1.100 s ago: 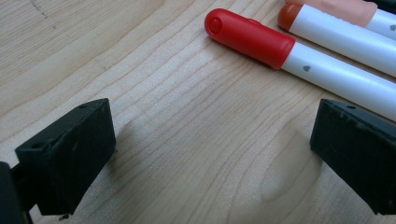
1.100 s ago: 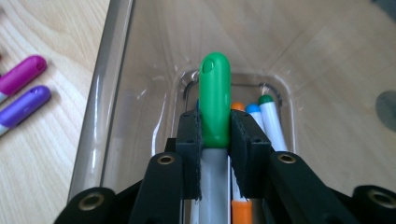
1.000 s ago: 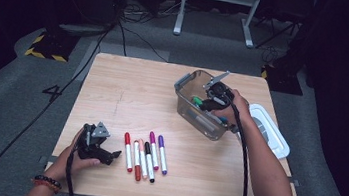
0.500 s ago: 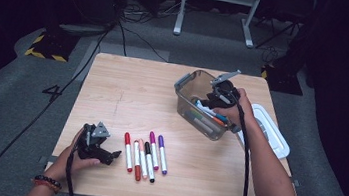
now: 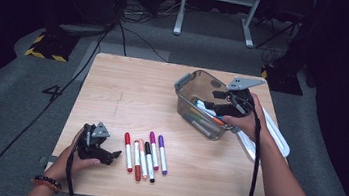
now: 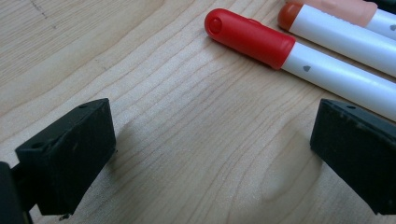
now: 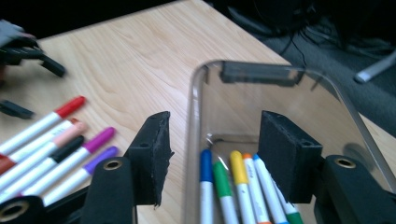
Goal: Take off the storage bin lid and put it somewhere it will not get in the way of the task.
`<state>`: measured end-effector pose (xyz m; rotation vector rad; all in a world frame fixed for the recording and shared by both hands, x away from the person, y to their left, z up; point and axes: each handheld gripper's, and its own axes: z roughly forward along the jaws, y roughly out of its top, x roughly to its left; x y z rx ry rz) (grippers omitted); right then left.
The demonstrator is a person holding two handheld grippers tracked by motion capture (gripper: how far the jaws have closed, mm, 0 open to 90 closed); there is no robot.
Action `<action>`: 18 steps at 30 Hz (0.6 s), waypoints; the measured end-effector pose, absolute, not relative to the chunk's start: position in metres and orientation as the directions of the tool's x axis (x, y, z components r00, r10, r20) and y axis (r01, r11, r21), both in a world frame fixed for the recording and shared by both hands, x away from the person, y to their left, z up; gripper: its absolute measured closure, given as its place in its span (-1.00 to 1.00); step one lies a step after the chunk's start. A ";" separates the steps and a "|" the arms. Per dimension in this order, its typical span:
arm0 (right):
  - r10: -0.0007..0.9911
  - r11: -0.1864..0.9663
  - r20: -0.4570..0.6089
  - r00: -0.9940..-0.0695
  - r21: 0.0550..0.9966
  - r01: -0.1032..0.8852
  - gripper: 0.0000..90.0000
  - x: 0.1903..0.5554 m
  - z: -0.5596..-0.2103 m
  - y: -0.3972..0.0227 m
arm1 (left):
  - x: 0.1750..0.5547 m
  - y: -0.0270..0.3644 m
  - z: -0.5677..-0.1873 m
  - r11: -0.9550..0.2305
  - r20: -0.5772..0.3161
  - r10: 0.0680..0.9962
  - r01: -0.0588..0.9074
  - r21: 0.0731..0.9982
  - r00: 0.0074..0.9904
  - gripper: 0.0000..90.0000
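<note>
Currently my right gripper [image 5: 222, 106] hangs over the bin [image 5: 184, 86] at the right of centre in the high view. Its jaws have just been opening and now stand apart, with nothing pinched between them. In the right gripper view one jaw sits outside the bin's near wall and the other inside, above markers [image 7: 236, 186] lying on the bin floor: blue, green, yellow and orange among them.

My left gripper [image 5: 105, 154] rests low on the table [image 5: 128, 87] at lower left, spread wide and empty. Just right of it lies a row of markers [image 5: 144, 152], six by my count, side by side and touching. The red marker [image 6: 252, 35] is nearest, at the top of the left gripper view.

Handling, as a judgement: each marker looks light, stiff and smooth, round enough to roll. I would take one across the barrel near its middle, jaws square to its length. Close neighbours leave little room for a jaw.

Markings: a small grey heart shape is printed on the red marker's white barrel. A "4" is marked on the floor at left in the high view. No brand is legible.
</note>
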<state>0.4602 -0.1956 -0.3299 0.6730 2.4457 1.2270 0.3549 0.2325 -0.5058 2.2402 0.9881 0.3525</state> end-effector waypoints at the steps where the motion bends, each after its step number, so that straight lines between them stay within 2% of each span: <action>1: 0.537 0.519 -0.082 -0.840 0.816 0.253 -0.04 0.455 -0.329 -0.196 | 0.355 0.232 -0.506 -0.499 -0.017 0.735 0.558 0.662 0.678 -0.99; 8: 0.495 0.513 -0.106 -0.863 0.837 0.192 -0.11 0.419 -0.332 -0.196 | 0.355 0.233 -0.506 -0.502 -0.016 0.734 0.557 0.661 0.679 -0.99; 18: 0.453 0.510 -0.118 -0.884 0.847 0.148 -0.20 0.378 -0.356 -0.190 | 0.355 0.233 -0.506 -0.502 -0.015 0.734 0.557 0.662 0.679 -0.99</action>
